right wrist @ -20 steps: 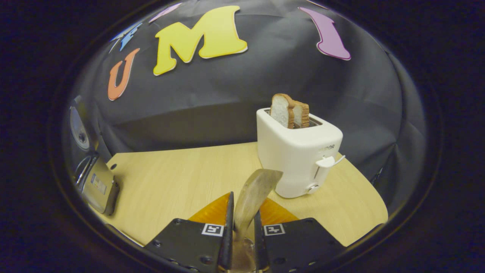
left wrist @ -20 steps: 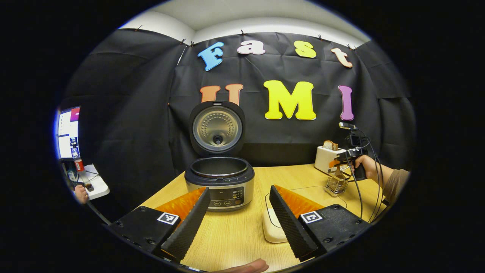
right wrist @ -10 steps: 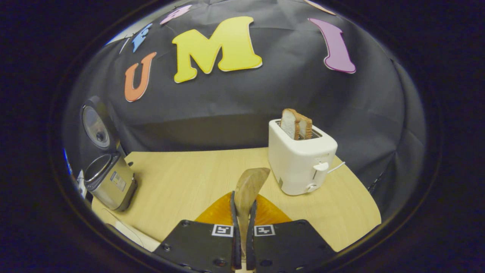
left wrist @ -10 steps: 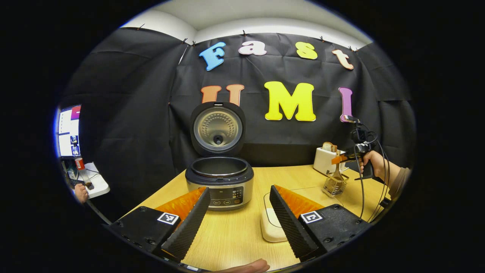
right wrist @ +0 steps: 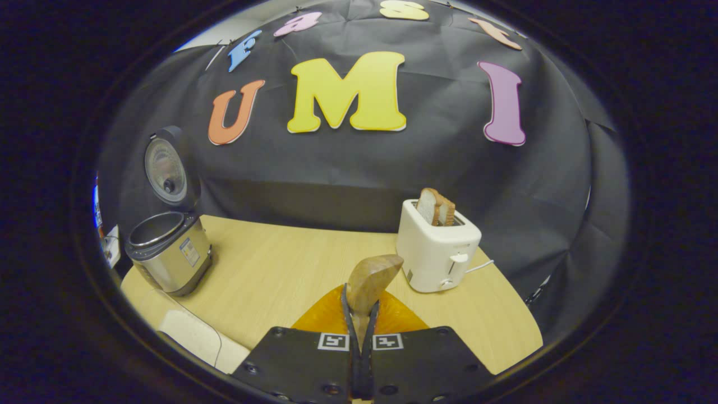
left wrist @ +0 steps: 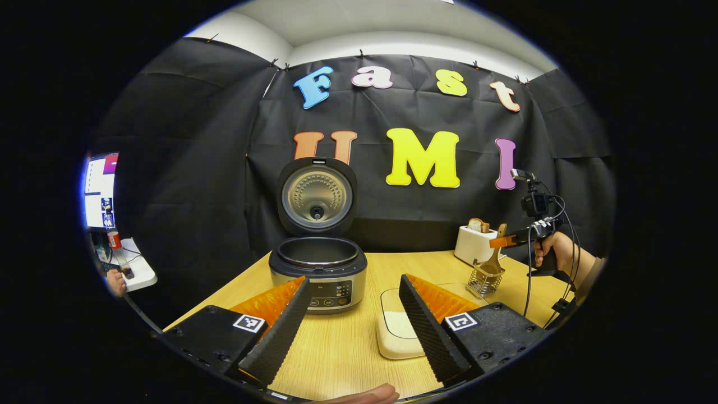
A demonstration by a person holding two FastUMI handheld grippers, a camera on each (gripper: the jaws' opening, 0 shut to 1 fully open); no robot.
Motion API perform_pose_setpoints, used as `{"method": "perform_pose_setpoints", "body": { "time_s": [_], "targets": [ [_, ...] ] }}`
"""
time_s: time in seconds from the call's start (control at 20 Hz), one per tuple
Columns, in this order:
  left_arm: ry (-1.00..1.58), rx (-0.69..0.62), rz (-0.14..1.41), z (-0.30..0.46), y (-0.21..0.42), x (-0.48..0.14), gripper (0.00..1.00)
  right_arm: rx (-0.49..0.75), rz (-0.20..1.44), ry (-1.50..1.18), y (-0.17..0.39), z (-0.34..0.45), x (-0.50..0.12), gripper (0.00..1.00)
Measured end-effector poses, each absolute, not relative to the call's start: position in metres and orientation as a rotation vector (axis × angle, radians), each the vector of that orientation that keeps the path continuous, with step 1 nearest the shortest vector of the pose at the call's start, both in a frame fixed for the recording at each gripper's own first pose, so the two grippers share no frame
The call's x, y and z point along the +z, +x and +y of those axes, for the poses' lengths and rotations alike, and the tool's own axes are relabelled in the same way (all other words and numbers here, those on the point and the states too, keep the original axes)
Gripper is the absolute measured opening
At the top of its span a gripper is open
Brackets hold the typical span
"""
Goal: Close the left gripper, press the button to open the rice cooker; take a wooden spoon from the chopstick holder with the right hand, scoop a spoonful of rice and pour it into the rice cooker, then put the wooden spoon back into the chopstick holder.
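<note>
Right gripper clamped on wooden spoon: long axis along fingers, bowl forward toward toaster, above chopstick holder near table's right edge. Left gripper spread apart, facing lid-up rice cooker.

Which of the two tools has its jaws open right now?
The left tool: its fingers stand wide apart with nothing between them, in front of the rice cooker. The right tool is shut on the wooden spoon.
</note>
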State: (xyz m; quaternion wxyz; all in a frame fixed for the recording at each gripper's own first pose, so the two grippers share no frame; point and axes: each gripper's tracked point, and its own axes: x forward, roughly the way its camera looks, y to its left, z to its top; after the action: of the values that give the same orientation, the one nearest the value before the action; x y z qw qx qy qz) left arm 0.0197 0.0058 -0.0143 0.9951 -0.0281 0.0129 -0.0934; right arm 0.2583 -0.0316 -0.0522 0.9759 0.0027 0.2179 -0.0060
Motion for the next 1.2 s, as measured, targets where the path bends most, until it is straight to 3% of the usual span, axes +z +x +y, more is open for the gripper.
{"method": "perform_pose_setpoints", "body": {
  "time_s": [0.35,0.65,1.2],
  "targets": [
    [-0.059,-0.197,0.015,0.007,0.017,-0.011,1.00,-0.026,0.346,-0.078,0.234,-0.014,0.008,0.00],
    [-0.075,-0.191,0.011,0.014,0.016,-0.008,1.00,0.056,0.260,-0.079,0.194,0.048,0.056,0.00],
    [-0.042,-0.197,0.002,0.009,0.014,-0.006,1.00,0.268,0.249,-0.140,0.142,0.186,0.035,0.02]
  ]
}}
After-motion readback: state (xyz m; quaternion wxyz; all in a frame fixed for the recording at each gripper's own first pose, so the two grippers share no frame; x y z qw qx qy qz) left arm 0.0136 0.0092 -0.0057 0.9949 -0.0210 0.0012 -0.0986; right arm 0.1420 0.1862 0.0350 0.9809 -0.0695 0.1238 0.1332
